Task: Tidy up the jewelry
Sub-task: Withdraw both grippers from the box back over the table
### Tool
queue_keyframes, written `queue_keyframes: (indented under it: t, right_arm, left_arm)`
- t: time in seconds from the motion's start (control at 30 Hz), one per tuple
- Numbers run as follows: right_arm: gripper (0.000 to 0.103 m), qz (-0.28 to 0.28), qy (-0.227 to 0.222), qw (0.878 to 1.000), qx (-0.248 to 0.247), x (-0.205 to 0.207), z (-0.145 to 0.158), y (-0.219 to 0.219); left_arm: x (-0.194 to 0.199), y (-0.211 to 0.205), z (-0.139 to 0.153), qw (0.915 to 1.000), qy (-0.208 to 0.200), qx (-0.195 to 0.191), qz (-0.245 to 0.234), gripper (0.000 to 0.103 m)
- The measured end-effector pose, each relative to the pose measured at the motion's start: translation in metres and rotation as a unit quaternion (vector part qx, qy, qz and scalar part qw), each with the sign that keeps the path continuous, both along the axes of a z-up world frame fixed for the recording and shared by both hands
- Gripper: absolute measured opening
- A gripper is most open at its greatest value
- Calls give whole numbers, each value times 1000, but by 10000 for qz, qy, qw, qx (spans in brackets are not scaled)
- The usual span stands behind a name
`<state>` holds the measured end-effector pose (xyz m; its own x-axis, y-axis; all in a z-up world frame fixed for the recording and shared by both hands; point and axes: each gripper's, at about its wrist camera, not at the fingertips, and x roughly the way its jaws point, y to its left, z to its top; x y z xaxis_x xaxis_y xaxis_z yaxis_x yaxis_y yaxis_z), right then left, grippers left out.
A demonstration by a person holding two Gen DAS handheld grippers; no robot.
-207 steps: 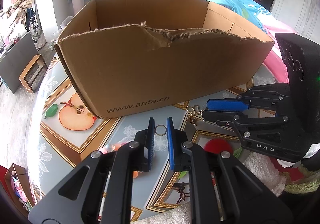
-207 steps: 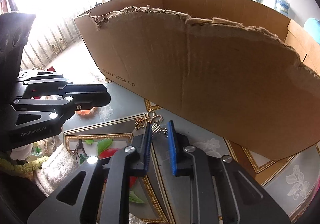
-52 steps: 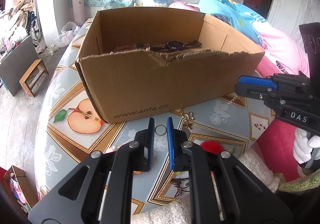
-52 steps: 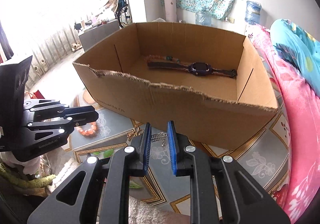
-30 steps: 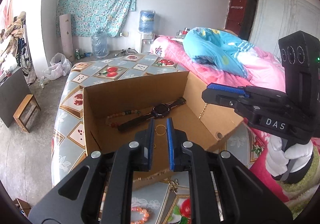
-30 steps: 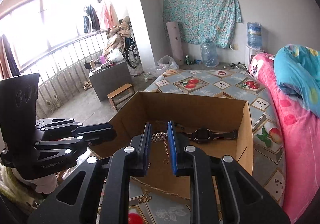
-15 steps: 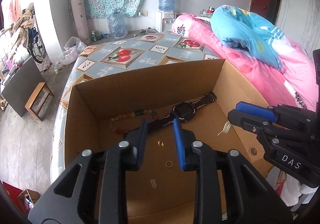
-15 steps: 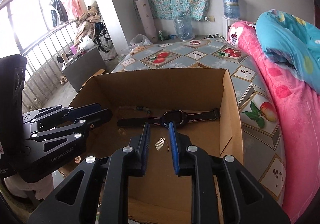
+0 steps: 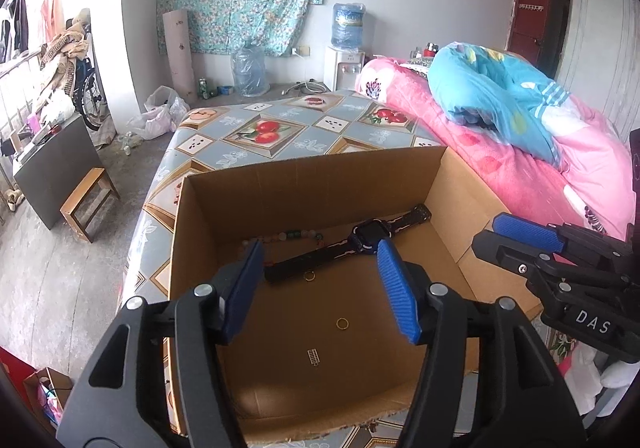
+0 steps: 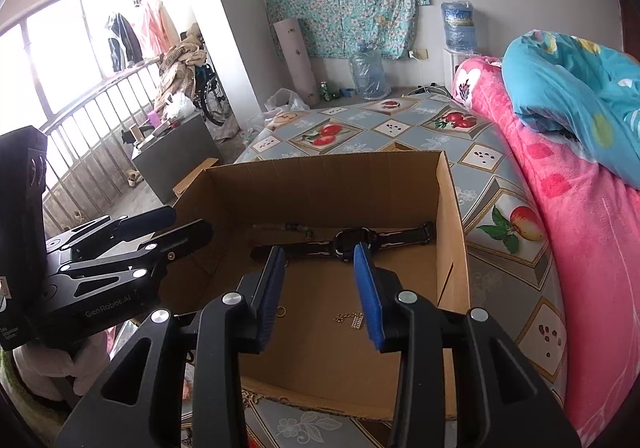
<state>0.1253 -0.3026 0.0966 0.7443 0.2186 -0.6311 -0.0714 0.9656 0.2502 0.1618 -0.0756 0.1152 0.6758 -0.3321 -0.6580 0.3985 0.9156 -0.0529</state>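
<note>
An open cardboard box stands on the fruit-patterned table. On its floor lie a dark watch, a bead bracelet, a gold ring, a smaller ring and a chain earring with a small charm. My left gripper hovers over the box, its jaws opening, nothing between the blue pads. My right gripper hangs over the box's right half, jaws also opening and empty. Each gripper shows in the other's view: right gripper, left gripper.
A pink blanket with a blue pillow borders the table on the right. A wooden stool and a dark cabinet stand on the floor to the left. The box's torn near wall sits just below the fingers.
Both grippers carried a ring and a chain earring from the table up over the box, then opened. The pieces fell and now lie on the box floor.
</note>
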Motion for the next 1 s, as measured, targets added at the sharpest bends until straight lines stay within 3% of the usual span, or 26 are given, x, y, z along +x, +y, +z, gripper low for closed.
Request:
queue_keyframes:
  t: [0.3,0.6,0.77,1.0]
  right_arm:
    - [45,183,-540,9984,10,-41,18,10]
    - [55,499,-901,9942,-294,-86,25,28]
    - [59,537,-615,9961,-342,-109,7,28]
    - [59,484,275,9982,-214,-114,-44,28]
  left_arm:
    - [-54,48,15,9987,-374,-324,95,72]
    - [-101,95,0,9986,-297,-375,241,75]
    - [-116,101,-20,9994,-23,-242,253,75]
    - [-123,94,-55,9992,334,-29,206,75]
